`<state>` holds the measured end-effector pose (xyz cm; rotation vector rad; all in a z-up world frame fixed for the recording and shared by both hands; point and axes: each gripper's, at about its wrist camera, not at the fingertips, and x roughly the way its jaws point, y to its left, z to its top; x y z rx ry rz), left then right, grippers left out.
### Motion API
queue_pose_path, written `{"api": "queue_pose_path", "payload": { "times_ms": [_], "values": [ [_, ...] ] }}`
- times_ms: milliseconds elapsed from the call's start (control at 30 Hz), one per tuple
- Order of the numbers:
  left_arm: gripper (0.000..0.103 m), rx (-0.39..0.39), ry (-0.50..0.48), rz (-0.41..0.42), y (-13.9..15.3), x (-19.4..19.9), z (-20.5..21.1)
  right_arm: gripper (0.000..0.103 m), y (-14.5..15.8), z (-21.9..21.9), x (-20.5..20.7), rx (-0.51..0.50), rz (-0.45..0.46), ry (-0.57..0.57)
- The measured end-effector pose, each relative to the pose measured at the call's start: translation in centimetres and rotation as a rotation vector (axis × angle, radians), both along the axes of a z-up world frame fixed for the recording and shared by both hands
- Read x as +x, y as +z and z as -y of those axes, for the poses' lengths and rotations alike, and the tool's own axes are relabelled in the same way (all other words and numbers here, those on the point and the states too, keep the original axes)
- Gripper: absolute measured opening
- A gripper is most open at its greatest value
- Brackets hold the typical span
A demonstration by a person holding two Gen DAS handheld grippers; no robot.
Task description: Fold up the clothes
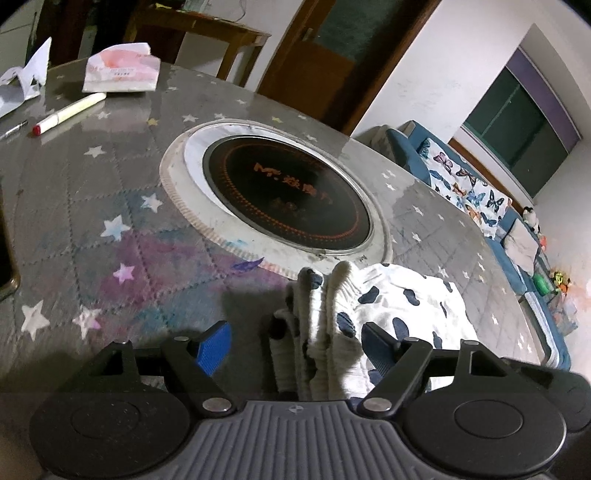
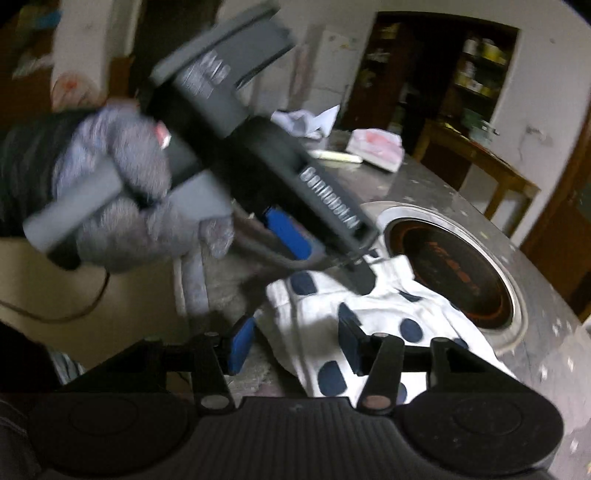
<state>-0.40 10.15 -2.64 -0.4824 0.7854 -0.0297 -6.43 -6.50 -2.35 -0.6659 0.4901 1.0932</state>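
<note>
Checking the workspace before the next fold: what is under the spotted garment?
The spotted garment lies on the star-patterned table cover, beside the round cooktop. Anything beneath the cloth itself is covered and cannot be seen.

Your table [image 1: 55, 206]: grey star-print cover, round black induction hob [image 1: 286, 194] sunk in centre. Far edge: white marker with red cap [image 1: 68, 112], pink-white tissue pack [image 1: 120, 68], crumpled paper [image 1: 26, 75]. Beyond: blue sofa [image 1: 532, 236] with butterfly-print cushion [image 1: 465, 188], wooden side table [image 1: 207, 33].

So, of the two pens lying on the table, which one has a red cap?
The thick cream-white marker, lying next to the pink tissue pack. The other pen, left of it at the picture's edge, is thin and silvery, with no red.
</note>
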Motion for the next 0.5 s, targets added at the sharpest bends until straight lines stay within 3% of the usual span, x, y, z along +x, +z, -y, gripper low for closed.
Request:
{"api": "queue_pose_path", "payload": {
  "times_ms": [133,267,500],
  "values": [
    [0.081,-0.02,0.011,-0.01,0.1,-0.1,-0.2,0.052,-1.3,-1.4,-0.2,-0.075,0.047,0.011],
    [0.082,-0.02,0.013,-0.025,0.0,0.0,0.0,0.051,-1.6,-1.9,-0.3,-0.08,0.063,0.003],
    [0.087,-0.035,0.021,-0.045,-0.2,0.1,0.2,0.032,-1.1,-1.6,0.2,-0.018,0.019,-0.042]
  ]
}}
